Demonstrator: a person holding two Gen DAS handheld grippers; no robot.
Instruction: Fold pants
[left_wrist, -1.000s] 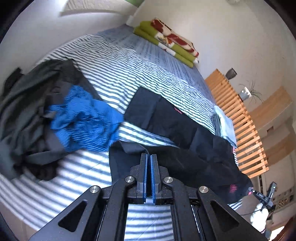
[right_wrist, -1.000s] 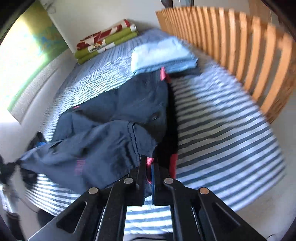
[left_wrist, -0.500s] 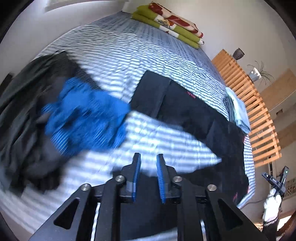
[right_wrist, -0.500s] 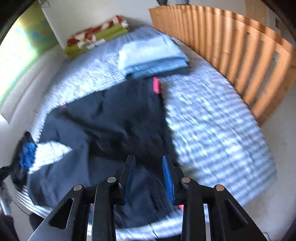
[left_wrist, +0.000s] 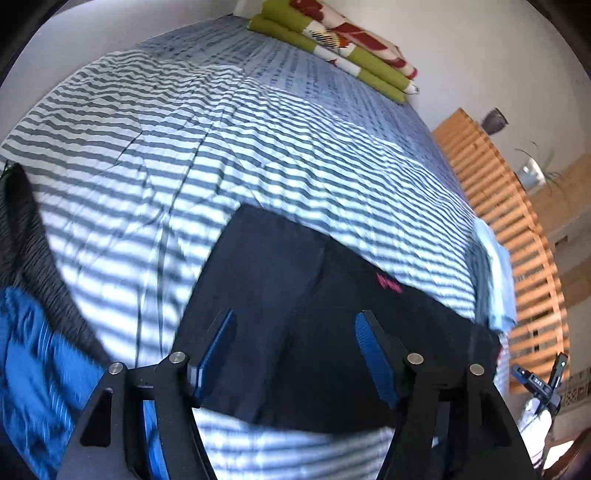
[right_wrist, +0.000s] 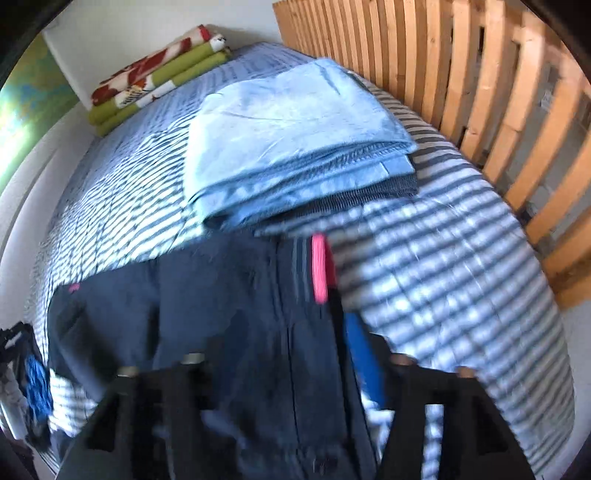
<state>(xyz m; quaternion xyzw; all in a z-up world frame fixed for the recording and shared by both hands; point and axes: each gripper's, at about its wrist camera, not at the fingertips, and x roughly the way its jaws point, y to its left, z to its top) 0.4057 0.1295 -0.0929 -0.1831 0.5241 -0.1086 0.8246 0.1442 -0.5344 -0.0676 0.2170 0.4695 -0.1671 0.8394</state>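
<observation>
In the left wrist view, far to the left, a bright blue striped cloth (left_wrist: 33, 369) lies in a heap at the edge of the bed, with a dark grey garment (left_wrist: 26, 240) beside it. The bed has a blue and white striped cover (left_wrist: 229, 140). In the middle lie the dark navy pants (left_wrist: 295, 295), spread flat on the cover, with a small pink mark on them. The left gripper (left_wrist: 293, 336) hangs over the pants. Its two blue pads stand wide apart and nothing is pinched between them; its jaws have just been opening. At the far end of the bed sits a folded green, red and white blanket (left_wrist: 343, 44). On the right stands a wooden slatted bed frame (left_wrist: 517, 229), and down in the right corner the other hand-held gripper (left_wrist: 543, 380) shows small.

In the right wrist view, the same pants (right_wrist: 221, 314) fill the lower left, with a pink strip (right_wrist: 319, 269) near their top edge. The right gripper (right_wrist: 284, 354) is blurry, but its fingers stand apart over the cloth and grip nothing; its jaws have just been opening too. Just past the pants lies a stack of folded light blue cloths (right_wrist: 291, 136), touching the top edge of the pants. The wooden slats (right_wrist: 480, 92) stand on the right.
</observation>
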